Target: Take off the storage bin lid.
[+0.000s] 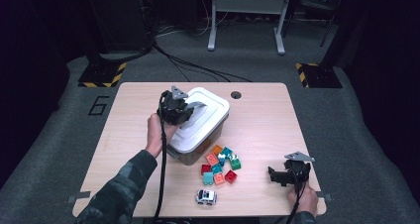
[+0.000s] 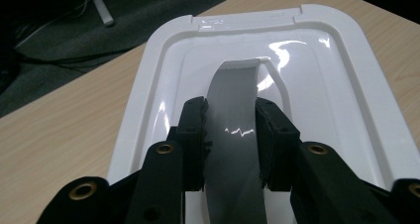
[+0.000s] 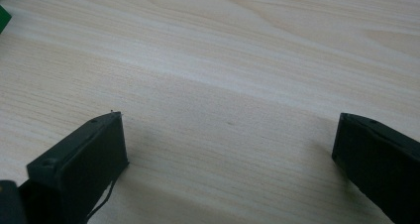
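Fig.: lid-handling stage, storage box as landmark. The left gripper (image 1: 179, 107) is hovering over the white lid (image 1: 210, 105) of the clear plastic storage box (image 1: 190, 153), which is sitting near the table's (image 1: 262, 110) centre; its jaws are clamping the lid's grey hinged handle (image 2: 233, 135), seen in the left gripper view as a grey strap pinched between both black pads. The handle is being held up off the lid's recess, prob. because it gives the one narrow, graspable feature on an otherwise broad, smooth top, so the lid can be lifted straight up w/o tilting the box. The right gripper (image 1: 277, 175) is resting low on the table, well apart from the box toward the near right corner, jaws spread wide w/ nothing but bare wood between them, likely parked out of the way while waiting for its turn. Just beside the box, on its near side, a cluster of toy building bricks (image 1: 220, 164) (red, orange, teal, green) is lying loose; nearer the table edge a small white toy car (image 1: 206, 196) is standing apart from the box, presumably awaiting loading once the lid is off.
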A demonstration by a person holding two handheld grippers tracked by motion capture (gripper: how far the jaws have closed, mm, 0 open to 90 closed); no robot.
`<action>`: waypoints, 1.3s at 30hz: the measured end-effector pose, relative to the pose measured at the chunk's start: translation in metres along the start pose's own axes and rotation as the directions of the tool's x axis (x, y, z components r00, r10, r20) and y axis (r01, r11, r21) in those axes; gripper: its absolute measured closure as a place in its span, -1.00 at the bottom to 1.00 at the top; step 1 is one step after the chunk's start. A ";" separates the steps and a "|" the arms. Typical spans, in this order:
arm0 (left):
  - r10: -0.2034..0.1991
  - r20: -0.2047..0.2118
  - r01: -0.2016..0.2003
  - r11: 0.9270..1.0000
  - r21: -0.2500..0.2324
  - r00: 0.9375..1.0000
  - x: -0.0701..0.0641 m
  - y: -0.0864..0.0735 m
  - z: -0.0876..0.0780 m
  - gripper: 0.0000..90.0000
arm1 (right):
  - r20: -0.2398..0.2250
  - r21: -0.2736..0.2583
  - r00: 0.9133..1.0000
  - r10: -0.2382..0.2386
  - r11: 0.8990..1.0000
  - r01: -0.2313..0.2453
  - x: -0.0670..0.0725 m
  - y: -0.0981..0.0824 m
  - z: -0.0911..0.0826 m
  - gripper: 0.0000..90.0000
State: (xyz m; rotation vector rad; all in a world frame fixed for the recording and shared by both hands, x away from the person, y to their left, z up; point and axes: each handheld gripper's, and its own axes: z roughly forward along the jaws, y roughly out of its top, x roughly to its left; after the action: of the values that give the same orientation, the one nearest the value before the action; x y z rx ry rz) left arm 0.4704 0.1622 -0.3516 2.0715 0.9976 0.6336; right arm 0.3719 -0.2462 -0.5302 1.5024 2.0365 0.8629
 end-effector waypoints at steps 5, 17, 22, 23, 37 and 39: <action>0.004 -0.011 -0.005 1.000 -0.030 1.000 0.003 0.010 -0.013 0.51 | 0.001 0.000 1.000 0.001 1.000 -0.001 0.000 0.000 0.000 -1.00; -0.034 -0.050 0.030 0.997 -0.076 0.998 0.026 0.017 -0.034 0.51 | 0.001 0.000 1.000 0.003 1.000 -0.003 0.000 0.000 0.000 -1.00; -0.054 -0.079 0.047 0.995 -0.086 0.995 0.039 0.015 -0.042 0.51 | 0.001 0.000 1.000 0.004 1.000 -0.004 0.000 0.000 0.000 -1.00; -0.061 -0.082 0.054 0.995 -0.087 0.995 0.042 0.014 -0.043 0.51 | 0.001 0.000 1.000 0.003 1.000 -0.003 0.000 0.000 0.000 -1.00; -0.111 -0.167 0.097 0.991 -0.089 0.980 0.081 -0.001 -0.061 0.51 | 0.000 0.000 1.000 0.000 1.000 0.000 0.000 0.000 0.000 -1.00; -0.122 -0.180 0.107 0.990 -0.091 0.976 0.086 -0.005 -0.062 0.51 | 0.000 0.000 1.000 0.000 1.000 0.000 0.000 0.000 0.000 -1.00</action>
State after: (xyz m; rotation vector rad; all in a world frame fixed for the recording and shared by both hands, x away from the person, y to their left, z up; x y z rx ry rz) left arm 0.4755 0.2591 -0.3083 1.8952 1.1676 0.8048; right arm 0.3718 -0.2462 -0.5301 1.5021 2.0371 0.8630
